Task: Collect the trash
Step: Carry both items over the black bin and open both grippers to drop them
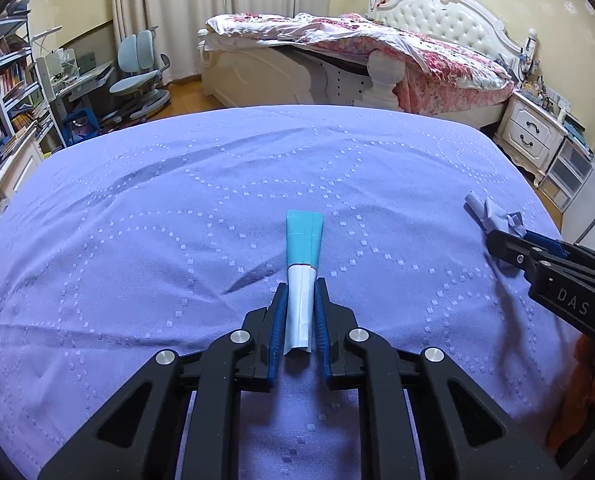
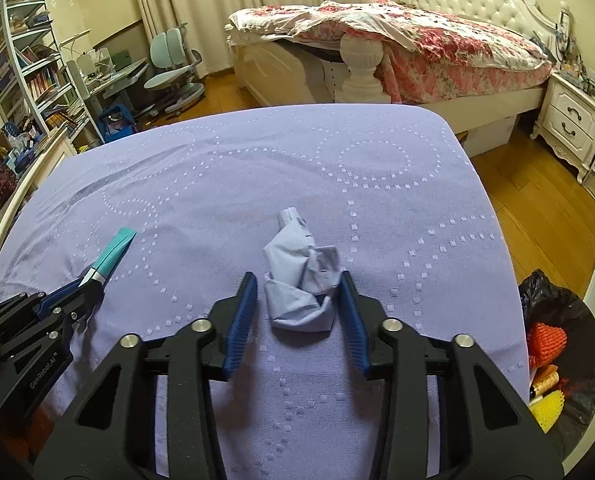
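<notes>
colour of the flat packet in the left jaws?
Packet: teal far end, white near end. Clearest in the left wrist view.

Left gripper (image 1: pixel 300 292) pinching teal-and-white wrapper (image 1: pixel 302 264) between blue pads, teal end sticking out past fingertips, lying over lilac bedsheet (image 1: pixel 177 220). Right gripper (image 1: pixel 497 236) reaching in from right edge, closing on crumpled pale-blue paper (image 1: pixel 487 210) near sheet's edge. Standing beyond: floral-covered bed (image 1: pixel 377 40) with white headboard, nightstand (image 1: pixel 531 132), blue desk chair (image 1: pixel 139 68).

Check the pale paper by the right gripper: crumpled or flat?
Crumpled: the pale paper is a creased wad standing proud of the purple sheet, between the right gripper fingers.
</notes>
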A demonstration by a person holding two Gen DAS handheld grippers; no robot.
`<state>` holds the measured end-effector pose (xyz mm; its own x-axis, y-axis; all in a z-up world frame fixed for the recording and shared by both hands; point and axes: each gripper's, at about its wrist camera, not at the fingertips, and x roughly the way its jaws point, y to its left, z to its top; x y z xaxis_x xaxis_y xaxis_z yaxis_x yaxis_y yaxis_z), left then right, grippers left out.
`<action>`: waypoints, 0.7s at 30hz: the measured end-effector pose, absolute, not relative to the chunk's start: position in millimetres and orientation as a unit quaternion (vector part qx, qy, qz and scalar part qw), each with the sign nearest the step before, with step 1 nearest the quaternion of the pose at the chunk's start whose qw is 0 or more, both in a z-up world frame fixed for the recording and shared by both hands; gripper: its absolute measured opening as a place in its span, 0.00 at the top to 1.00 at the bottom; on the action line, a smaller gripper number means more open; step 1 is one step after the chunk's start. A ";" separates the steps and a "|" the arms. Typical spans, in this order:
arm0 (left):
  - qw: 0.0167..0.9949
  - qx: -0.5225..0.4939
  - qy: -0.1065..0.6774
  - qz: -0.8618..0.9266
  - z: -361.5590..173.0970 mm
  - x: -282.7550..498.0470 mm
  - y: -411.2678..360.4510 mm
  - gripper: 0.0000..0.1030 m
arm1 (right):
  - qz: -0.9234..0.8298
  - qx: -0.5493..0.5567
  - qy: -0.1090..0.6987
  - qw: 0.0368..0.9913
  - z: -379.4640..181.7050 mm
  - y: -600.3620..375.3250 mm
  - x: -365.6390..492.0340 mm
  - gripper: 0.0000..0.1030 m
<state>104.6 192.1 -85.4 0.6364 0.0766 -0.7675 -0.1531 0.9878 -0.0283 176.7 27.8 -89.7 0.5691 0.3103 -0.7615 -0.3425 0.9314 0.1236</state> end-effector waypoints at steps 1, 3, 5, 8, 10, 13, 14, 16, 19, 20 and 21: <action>0.903 -0.048 0.422 0.065 -85.2 104.6 192.9 0.86 | 0.187 -0.014 0.426 0.885 -89.6 26.2 176.1 0.66; 0.903 -0.051 0.421 0.069 -84.6 103.0 193.1 0.86 | 0.188 -0.013 0.426 0.885 -88.6 25.0 177.7 0.66; 0.903 -0.054 0.421 0.071 -83.9 101.1 193.0 0.86 | 0.188 -0.014 0.425 0.885 -88.1 24.1 176.4 0.66; 0.903 -0.060 0.418 0.075 -81.8 95.5 192.6 0.87 | 0.187 -0.014 0.425 0.886 -87.3 22.9 173.7 0.66; 0.904 -0.064 0.416 0.076 -79.5 89.7 190.8 0.87 | 0.187 -0.014 0.424 0.886 -86.8 20.7 169.8 0.66; 0.907 -0.064 0.410 0.077 -75.6 82.6 185.8 0.87 | 0.187 -0.013 0.423 0.886 -86.2 16.3 161.6 0.66; 0.907 -0.064 0.408 0.077 -74.8 81.2 184.2 0.87 | 0.188 -0.013 0.423 0.886 -85.9 14.4 158.0 0.66; 0.909 -0.067 0.404 0.075 -71.9 75.1 180.0 0.87 | 0.188 -0.013 0.421 0.887 -85.3 11.1 150.8 0.66; 0.911 -0.073 0.400 0.071 -68.8 67.8 173.5 0.87 | 0.188 -0.014 0.419 0.888 -84.3 5.1 139.4 0.66; 0.911 -0.074 0.400 0.069 -67.8 66.8 171.2 0.87 | 0.188 -0.013 0.418 0.889 -83.8 2.1 135.3 0.66; 0.912 -0.074 0.399 0.067 -66.8 65.4 168.9 0.87 | 0.188 -0.013 0.418 0.889 -83.7 0.1 132.0 0.66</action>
<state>65.4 168.9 -66.8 0.6729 0.0636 -0.7370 -0.1822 0.9799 -0.0817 132.0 0.1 -83.7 0.5804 0.3233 -0.7474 -0.3445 0.9291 0.1343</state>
